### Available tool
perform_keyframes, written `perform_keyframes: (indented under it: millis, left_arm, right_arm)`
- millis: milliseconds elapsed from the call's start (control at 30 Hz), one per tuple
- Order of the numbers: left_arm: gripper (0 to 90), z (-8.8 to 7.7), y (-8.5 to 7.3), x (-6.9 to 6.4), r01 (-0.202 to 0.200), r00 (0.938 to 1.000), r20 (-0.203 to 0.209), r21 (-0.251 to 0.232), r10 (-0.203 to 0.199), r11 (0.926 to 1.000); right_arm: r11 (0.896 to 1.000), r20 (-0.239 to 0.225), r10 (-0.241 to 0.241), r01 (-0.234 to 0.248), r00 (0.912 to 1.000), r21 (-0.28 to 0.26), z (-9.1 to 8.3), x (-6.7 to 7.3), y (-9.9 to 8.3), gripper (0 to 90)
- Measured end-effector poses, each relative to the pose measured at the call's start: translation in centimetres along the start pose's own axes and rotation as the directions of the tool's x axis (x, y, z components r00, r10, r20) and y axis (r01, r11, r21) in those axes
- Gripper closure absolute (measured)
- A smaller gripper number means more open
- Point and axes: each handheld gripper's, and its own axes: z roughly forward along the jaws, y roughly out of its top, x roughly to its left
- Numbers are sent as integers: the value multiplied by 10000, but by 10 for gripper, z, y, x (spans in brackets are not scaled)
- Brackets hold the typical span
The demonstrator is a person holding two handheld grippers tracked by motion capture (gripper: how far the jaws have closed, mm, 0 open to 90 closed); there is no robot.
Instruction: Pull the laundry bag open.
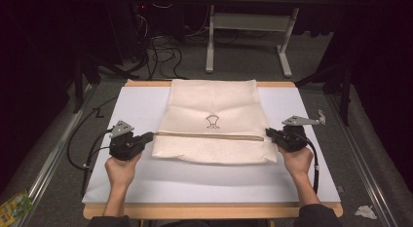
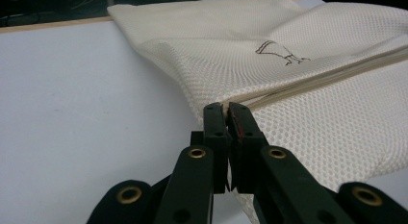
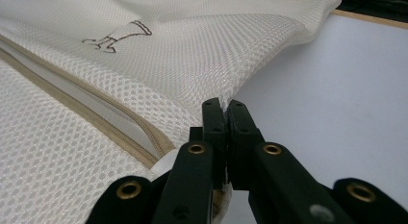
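A cream mesh laundry bag (image 1: 213, 117) with a beige zipper across it and a small dark logo lies flat on the white board (image 1: 141, 180). My left gripper (image 1: 152, 135) is shut on the bag's left edge at the zipper end. In the left gripper view its jaws (image 2: 225, 108) pinch the mesh bag (image 2: 308, 104) where the zipper begins. My right gripper (image 1: 267, 133) is shut on the bag's right edge at the other zipper end. The right gripper view has its jaws (image 3: 224, 106) clamped on the mesh bag (image 3: 159, 75) just past the zipper (image 3: 101, 120).
The board rests on a wooden table (image 1: 204, 211) with a metal rail (image 1: 53, 154) along its left side. Cables and a grey table frame (image 1: 253, 37) stand on the floor behind. A green packet (image 1: 14, 207) lies at the lower left, crumpled paper (image 1: 365, 211) at the lower right.
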Motion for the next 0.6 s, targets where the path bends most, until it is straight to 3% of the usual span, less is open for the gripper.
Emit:
perform_keyframes:
  millis: [133,267,367,600]
  left_arm:
    - [873,0,-5,-4,-352,9992,-208,166,355,9992]
    - [873,1,-6,-2,-27,10000,-96,72,27,10000]
    - [873,-2,-5,0,76,10000,0,-95,-76,9999]
    - [873,-1,-8,-4,15,10000,76,-61,-14,10000]
  right_arm:
    - [9998,-34,195,-195,9998,-104,-3,-4,-1,896]
    - [9992,-173,375,-378,9991,-154,-5,-5,-3,895]
    - [9995,-156,223,-226,9996,-218,-8,0,-1,894]
    - [9997,-258,232,-235,9994,-89,-8,1,-4,892]
